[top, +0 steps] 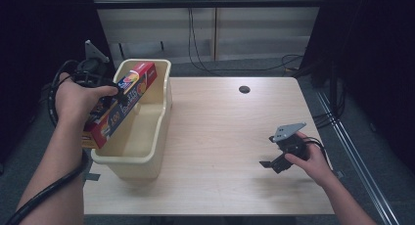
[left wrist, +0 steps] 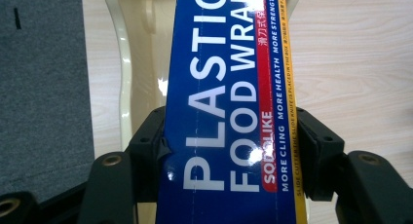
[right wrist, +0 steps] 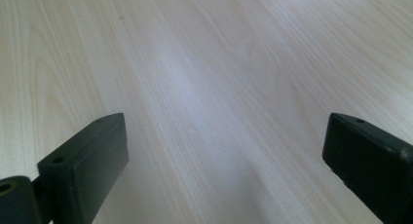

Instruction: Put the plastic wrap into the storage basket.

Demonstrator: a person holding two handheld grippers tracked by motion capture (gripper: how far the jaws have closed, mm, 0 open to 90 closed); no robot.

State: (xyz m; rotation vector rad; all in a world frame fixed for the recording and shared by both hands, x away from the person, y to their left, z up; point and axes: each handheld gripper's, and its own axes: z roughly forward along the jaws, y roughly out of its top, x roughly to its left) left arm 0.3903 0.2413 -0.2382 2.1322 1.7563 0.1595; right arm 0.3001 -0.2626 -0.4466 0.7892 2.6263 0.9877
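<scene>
The left gripper (top: 113, 94) clamps the plastic wrap box (left wrist: 229, 126) over the cream bin (top: 161, 118) — likely placing it, lowering next; the right gripper (top: 275, 162) rests spread wide, empty.

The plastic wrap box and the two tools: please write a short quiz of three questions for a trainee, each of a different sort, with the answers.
1. True or false: the left tool is shut on the plastic wrap box.
2. Multiple choice: over what is the box held? A) the cream bin B) the dark hole in the table C) the floor
3. Short answer: what is between the jaws of the right tool?

Key
1. True; its jaws press on both long sides of the box.
2. A; the box slants above the bin, at its left rim.
3. Nothing; the jaws stand wide apart over the bare wooden table.
</scene>
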